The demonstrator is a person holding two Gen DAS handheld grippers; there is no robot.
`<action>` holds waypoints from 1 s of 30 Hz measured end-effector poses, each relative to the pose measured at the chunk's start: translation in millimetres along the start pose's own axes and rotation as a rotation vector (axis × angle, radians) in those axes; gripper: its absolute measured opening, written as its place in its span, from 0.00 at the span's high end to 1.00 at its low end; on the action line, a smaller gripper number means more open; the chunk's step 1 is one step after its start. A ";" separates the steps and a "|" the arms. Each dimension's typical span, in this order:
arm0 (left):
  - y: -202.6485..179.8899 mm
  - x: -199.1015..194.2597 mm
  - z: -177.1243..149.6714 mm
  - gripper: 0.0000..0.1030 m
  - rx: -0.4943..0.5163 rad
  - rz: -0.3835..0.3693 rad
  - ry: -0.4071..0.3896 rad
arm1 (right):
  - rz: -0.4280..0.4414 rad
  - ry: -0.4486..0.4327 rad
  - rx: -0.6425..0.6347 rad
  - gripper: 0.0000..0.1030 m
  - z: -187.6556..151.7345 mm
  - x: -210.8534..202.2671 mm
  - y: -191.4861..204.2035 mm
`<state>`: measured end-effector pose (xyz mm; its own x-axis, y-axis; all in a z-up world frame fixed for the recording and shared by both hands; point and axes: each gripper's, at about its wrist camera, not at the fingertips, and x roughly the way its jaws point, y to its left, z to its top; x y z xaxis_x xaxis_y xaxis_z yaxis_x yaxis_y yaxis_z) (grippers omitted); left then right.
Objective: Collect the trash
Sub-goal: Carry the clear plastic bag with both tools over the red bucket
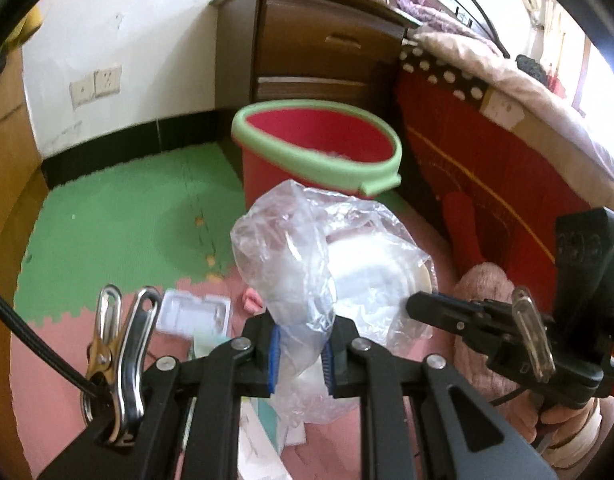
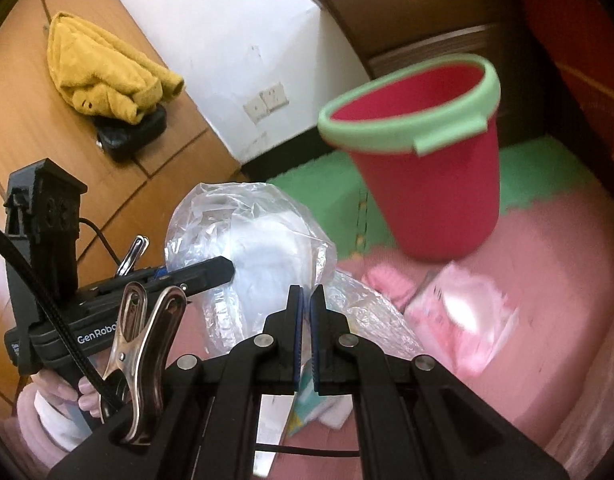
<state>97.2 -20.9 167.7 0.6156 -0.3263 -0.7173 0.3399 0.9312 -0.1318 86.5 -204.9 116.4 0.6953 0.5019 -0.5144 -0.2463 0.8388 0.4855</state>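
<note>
So the left tongs (image 1: pixel 300 356) are clamping the neck of a crinkly clear plastic bag (image 1: pixel 327 256) with what looks like a white round container inside, holding it up off the floor just in front of the red plastic bucket with the pale green rim (image 1: pixel 319 152). The bag is looking super light and floppy (thin film, slippery, probably tearing if yanked), so pinching the bunched-up neck seems like the sane spot, not the loose sides. The right tongs (image 2: pixel 306 320) are sitting nearly closed, just a thin gap showing; whether they're actually pinching film, I can't tell.

On the floor, pink and green foam puzzle mats (image 1: pixel 119 216) are covering everything, with a clear plastic blister tray (image 1: pixel 193 314) and some pink scraps lying around. Going right, a dark wooden nightstand (image 1: pixel 327 44) is standing behind the bucket, then a bed with a red quilted cover (image 1: pixel 499 184).
</note>
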 end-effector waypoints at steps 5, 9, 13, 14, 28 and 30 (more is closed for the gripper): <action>-9.0 -0.1 35.6 0.84 0.025 0.007 -0.067 | -0.021 -0.065 -0.026 0.95 34.4 -8.4 1.2; -13.0 6.5 62.2 0.84 0.021 0.002 -0.101 | -0.050 -0.110 -0.045 0.96 60.5 -11.3 -0.2; -14.5 17.9 86.9 0.84 0.004 -0.019 -0.122 | -0.086 -0.140 -0.063 0.96 84.8 -11.3 -6.4; -14.1 21.3 92.5 0.84 0.002 -0.024 -0.124 | -0.094 -0.146 -0.066 0.96 90.2 -11.0 -8.5; -22.5 80.4 151.9 0.84 -0.019 -0.002 -0.133 | -0.234 -0.191 -0.110 0.95 148.9 10.9 -33.3; -23.0 88.7 154.9 0.84 -0.023 -0.003 -0.129 | -0.261 -0.191 -0.117 0.95 153.3 17.3 -37.4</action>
<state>254.1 -96.5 213.1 0.7015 -0.3460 -0.6231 0.3263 0.9332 -0.1509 211.3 -259.9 197.7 0.8562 0.2280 -0.4635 -0.1116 0.9578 0.2651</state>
